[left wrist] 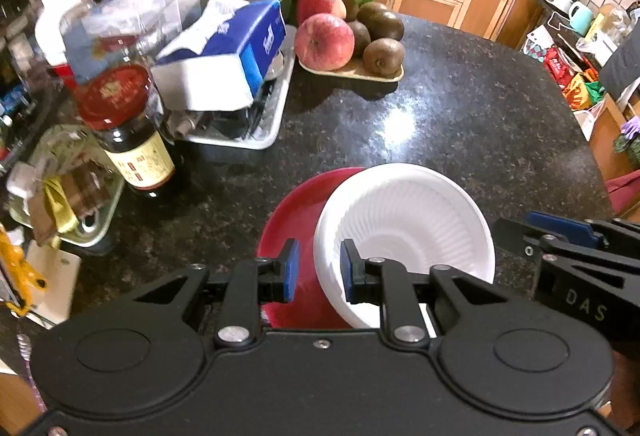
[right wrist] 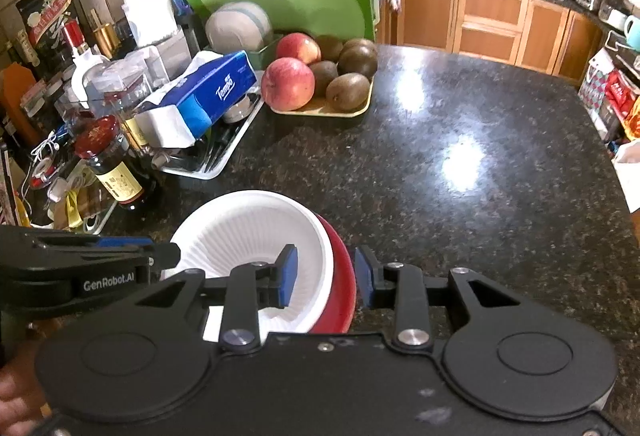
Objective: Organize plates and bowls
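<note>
Fingers of the left gripper (left wrist: 319, 270) straddle the near rim of the ribbed white foam bowl (left wrist: 408, 224), narrow but not visibly pinching, as it sits in the glossy red plate (left wrist: 292, 220) at the near edge of the black granite counter (left wrist: 460, 123). Seen from the right wrist, the right gripper (right wrist: 326, 278) brackets both rims, slightly gaping; only here the plate's right edge shows. Bowl looks light and crushable, so the rim suits; the plate seems stiff and slippery.

Speckled counter (right wrist: 460, 163) bearing fruit tray (right wrist: 320, 107)
</note>
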{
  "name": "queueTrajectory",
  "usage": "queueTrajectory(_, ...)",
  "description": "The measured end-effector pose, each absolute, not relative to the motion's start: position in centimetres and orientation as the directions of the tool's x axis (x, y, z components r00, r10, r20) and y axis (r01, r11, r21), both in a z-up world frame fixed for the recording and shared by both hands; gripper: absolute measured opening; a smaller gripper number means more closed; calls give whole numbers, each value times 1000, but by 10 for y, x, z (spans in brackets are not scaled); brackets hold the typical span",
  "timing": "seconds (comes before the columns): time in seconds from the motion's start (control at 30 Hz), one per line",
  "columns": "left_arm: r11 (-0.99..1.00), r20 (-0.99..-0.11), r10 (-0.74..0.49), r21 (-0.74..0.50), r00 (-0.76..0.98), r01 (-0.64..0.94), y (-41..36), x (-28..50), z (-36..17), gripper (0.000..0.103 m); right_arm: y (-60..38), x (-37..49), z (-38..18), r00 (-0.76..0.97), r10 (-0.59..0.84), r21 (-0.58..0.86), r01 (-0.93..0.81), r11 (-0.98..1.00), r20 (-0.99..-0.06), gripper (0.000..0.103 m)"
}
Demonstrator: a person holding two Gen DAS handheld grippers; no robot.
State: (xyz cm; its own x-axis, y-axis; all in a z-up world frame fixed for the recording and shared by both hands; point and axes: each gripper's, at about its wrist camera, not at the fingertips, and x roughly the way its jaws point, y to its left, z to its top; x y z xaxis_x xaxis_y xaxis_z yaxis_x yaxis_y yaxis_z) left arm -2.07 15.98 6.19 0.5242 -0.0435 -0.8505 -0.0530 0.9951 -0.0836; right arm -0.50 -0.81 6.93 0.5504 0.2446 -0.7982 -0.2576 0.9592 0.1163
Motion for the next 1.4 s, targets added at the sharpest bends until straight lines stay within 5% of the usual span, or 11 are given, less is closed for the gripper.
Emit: queueTrajectory(1.4, 1000, -827, -2, 5, 562, 11, 93, -72, 66, 29, -63, -65, 58, 566, 177, 114, -145, 983, -805, 36)
